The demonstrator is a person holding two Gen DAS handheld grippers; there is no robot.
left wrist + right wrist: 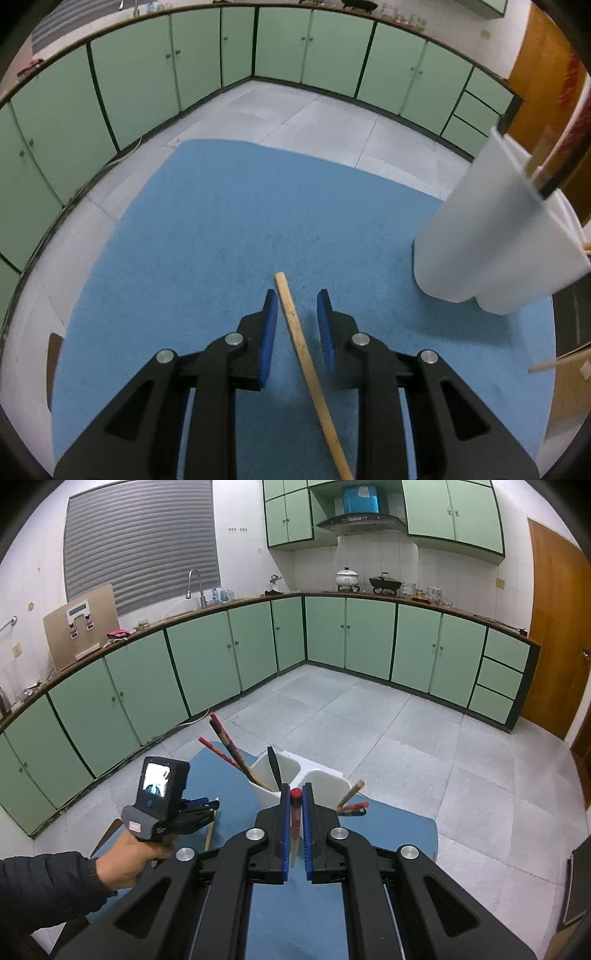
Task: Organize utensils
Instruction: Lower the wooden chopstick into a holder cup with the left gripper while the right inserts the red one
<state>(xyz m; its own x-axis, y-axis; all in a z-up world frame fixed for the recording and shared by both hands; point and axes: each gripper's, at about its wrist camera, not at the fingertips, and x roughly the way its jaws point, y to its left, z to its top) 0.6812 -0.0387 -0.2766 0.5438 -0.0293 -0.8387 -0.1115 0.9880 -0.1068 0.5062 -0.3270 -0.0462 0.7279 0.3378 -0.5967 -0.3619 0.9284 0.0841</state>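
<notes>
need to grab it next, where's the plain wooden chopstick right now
In the left wrist view the plain wooden chopstick lies on the blue mat, between the open pads of the left hand-held gripper, with the white utensil holder to its right.

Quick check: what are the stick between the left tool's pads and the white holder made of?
Stick: likely bare wood or bamboo, pale tan, matte, square-edged. White holder: probably plastic, though glazed ceramic is possible; smooth, uniform white, soft sheen, rounded compartments.
</notes>
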